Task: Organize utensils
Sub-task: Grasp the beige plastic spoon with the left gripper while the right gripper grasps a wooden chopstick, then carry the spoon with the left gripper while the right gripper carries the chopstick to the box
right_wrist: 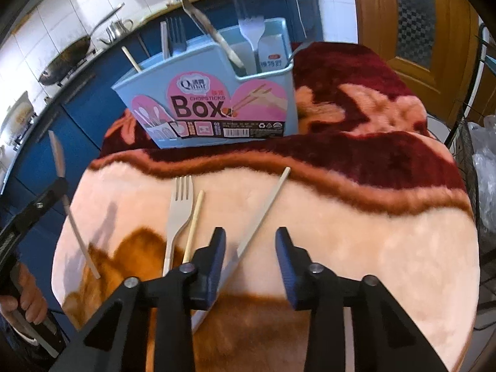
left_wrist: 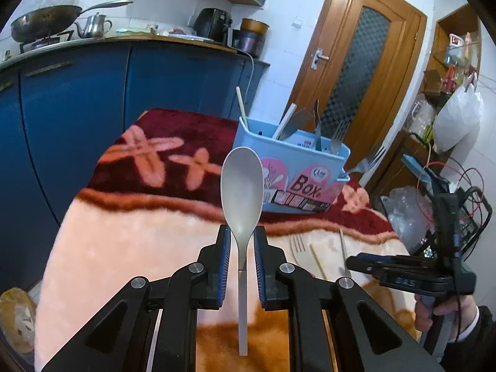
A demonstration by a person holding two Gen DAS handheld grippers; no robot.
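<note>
The left gripper clamps a grey spoon by its neck, bowl up, above the blanket-covered tabletop. The right gripper hangs with jaws apart over a fork, a chopstick and a knife near the front edge. The blue utensil box stands toward the far edge.

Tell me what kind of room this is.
Most likely a home kitchen: a wok and kettle sit on a stove counter over blue cabinets, by tiled walls.
</note>
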